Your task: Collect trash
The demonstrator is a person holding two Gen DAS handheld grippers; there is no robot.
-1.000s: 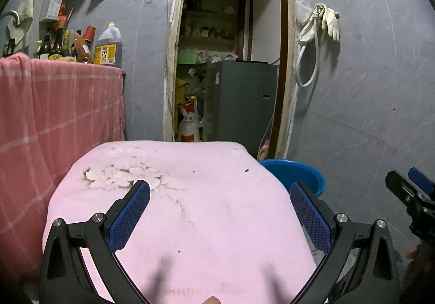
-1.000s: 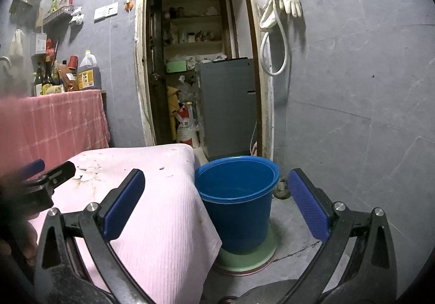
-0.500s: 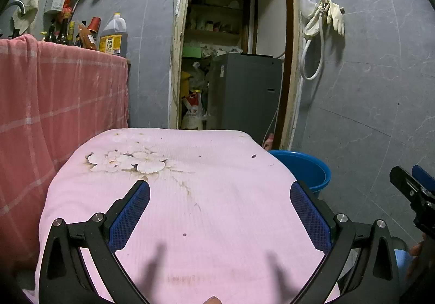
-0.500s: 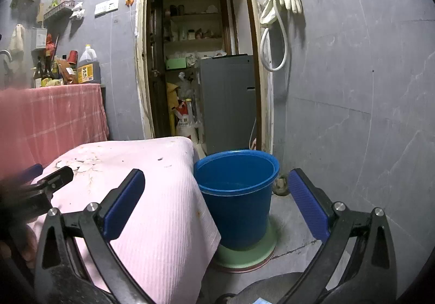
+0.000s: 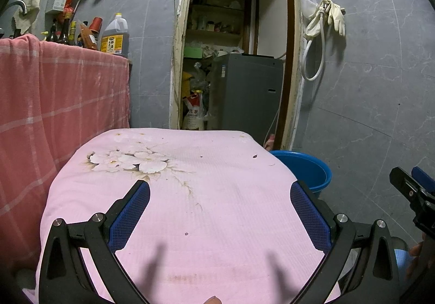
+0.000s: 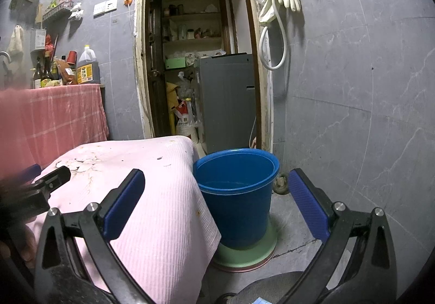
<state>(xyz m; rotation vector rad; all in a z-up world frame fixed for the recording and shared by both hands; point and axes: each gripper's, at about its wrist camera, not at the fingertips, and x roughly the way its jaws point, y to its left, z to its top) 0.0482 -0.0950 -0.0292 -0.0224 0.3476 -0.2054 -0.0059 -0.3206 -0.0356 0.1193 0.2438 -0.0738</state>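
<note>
A low table under a pink cloth [image 5: 206,195] with a white flower print fills the left wrist view. Small dark crumbs [image 5: 255,156] lie near its far right corner, and one speck [image 5: 186,233] sits nearer me. My left gripper [image 5: 220,195] hangs open over the cloth with nothing between its blue pads. A blue bucket [image 6: 236,189] stands on a green base on the floor right of the table. My right gripper [image 6: 216,187] is open in front of the bucket, empty. The crumbs [image 6: 159,158] also show in the right wrist view.
A counter draped in red checked cloth [image 5: 54,102] with bottles stands on the left. Behind the table an open doorway [image 5: 233,59] shows shelves and a grey appliance. Gloves and a hose [image 5: 323,26] hang on the grey tiled wall at right.
Both views have tilted slightly, so the table and bucket sit a little lower and further in frame. Both grippers stay open and empty.
</note>
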